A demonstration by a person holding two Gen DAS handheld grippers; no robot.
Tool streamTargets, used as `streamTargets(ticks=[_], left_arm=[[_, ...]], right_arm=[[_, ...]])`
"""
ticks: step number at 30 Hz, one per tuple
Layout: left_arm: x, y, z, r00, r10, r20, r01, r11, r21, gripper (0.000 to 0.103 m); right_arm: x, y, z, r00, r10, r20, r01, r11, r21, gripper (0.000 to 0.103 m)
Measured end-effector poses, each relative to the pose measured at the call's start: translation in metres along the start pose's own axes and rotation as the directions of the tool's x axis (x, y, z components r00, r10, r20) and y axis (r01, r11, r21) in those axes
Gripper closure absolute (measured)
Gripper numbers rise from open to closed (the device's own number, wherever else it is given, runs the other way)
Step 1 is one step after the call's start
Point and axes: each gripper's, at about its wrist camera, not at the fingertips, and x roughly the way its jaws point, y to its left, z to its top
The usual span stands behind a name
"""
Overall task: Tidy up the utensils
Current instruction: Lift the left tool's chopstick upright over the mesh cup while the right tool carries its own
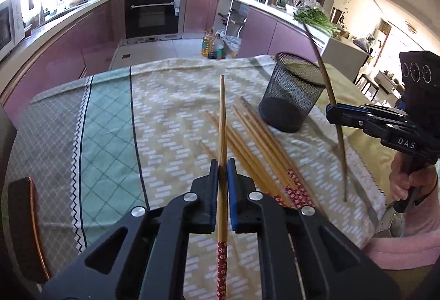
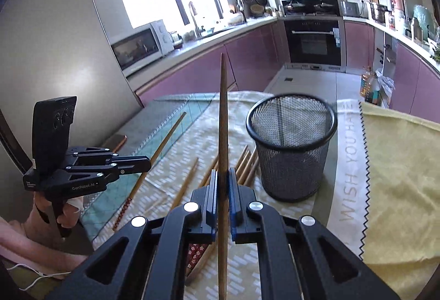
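My left gripper [image 1: 222,164] is shut on a wooden chopstick [image 1: 222,118] with a red patterned end, held above the table. My right gripper [image 2: 223,175] is shut on a darker chopstick [image 2: 223,113] that points up and away. Several loose chopsticks [image 1: 255,146] lie on the cloth between the grippers, also in the right wrist view [image 2: 247,162]. A black mesh cup [image 1: 291,91] stands upright to their right, empty as far as I see; it also shows in the right wrist view [image 2: 291,146]. The right gripper shows in the left view [image 1: 334,110], the left gripper in the right view [image 2: 147,162].
A patterned tablecloth [image 1: 170,107] covers the table, with a yellow cloth [image 2: 398,176] at the right side. A chair back [image 1: 24,225] stands at the table's left edge. Kitchen counters and an oven [image 1: 152,13] lie beyond the far edge.
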Motion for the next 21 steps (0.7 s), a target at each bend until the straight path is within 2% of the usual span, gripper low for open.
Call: streamTargets(ticks=[8,10,11,17,19,21], left_arm=[[-0.039,-0.011,0.021,0.991,-0.091,0.101,0.090,0.996,0.013,0.096],[-0.049,-0.012,0.026,0.984,-0.117,0.131,0.116,0.993,0.016,0.097],[-0.054,-0.013,0.028,0.981,-0.129,0.147,0.128,0.992,0.017,0.102],[-0.069,-0.016,0.051,0.952,-0.194,0.235,0.193,0.981,0.026,0.102],[-0.063,-0.019,0.054,0.955,-0.196,0.222,0.193,0.981,0.034,0.102],[-0.051,-0.020,0.053,0.967,-0.169,0.191,0.164,0.986,0.041,0.102]], right_arm=[[-0.034,0.000,0.013,0.993,0.004,0.114,-0.003,1.000,-0.015,0.097],[-0.039,-0.001,0.018,0.991,0.008,0.132,-0.006,1.000,-0.019,0.097],[-0.043,-0.003,0.020,0.990,0.015,0.142,-0.012,1.000,-0.019,0.097],[-0.048,-0.005,0.035,0.986,0.023,0.166,-0.017,0.999,-0.035,0.097],[-0.042,-0.004,0.035,0.988,0.021,0.153,-0.016,0.999,-0.036,0.097],[-0.036,-0.005,0.033,0.990,0.028,0.136,-0.023,0.999,-0.031,0.097]])
